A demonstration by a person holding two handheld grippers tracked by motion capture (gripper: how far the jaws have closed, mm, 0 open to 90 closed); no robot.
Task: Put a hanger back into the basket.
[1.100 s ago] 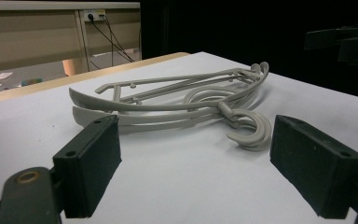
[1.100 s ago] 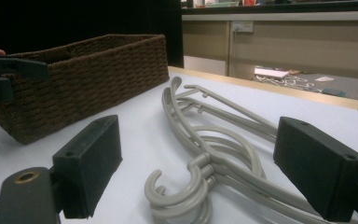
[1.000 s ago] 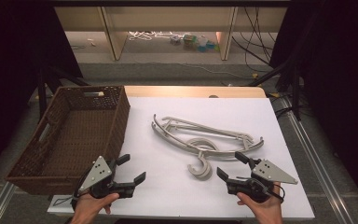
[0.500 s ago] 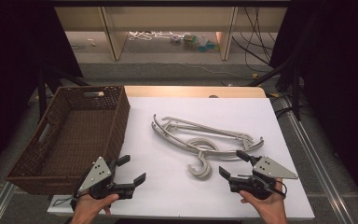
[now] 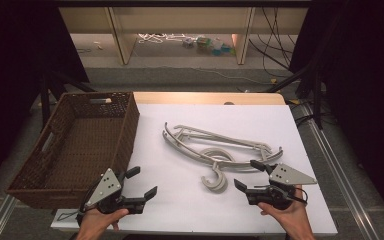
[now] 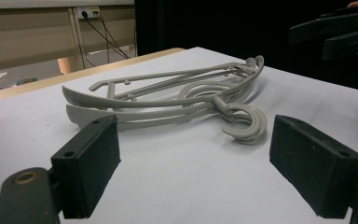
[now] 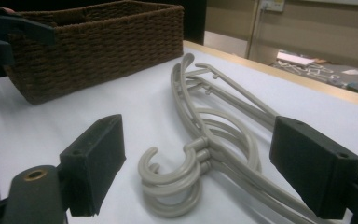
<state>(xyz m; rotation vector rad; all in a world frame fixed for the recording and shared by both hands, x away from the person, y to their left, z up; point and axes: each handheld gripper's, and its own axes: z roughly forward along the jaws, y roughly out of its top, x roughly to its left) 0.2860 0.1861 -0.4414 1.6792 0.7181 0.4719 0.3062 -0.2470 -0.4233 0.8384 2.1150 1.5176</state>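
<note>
Grey plastic hangers are lying stacked mid-table on the white table, hooks pointing near, well apart from the wicker basket at far left. Right gripper is sitting just right of the hooks, jaws spread wide, gripping nothing. Left gripper is idling near the basket's near right corner, also spread and empty. My read: right is lining up for the grab. Best bet is going for the hook necks, where the stack is bundled tight, jaws straddling all of them, low to the table, squeezing square so none are slipping out. Left should be steadying the far bars if the stack starts fanning.
</note>
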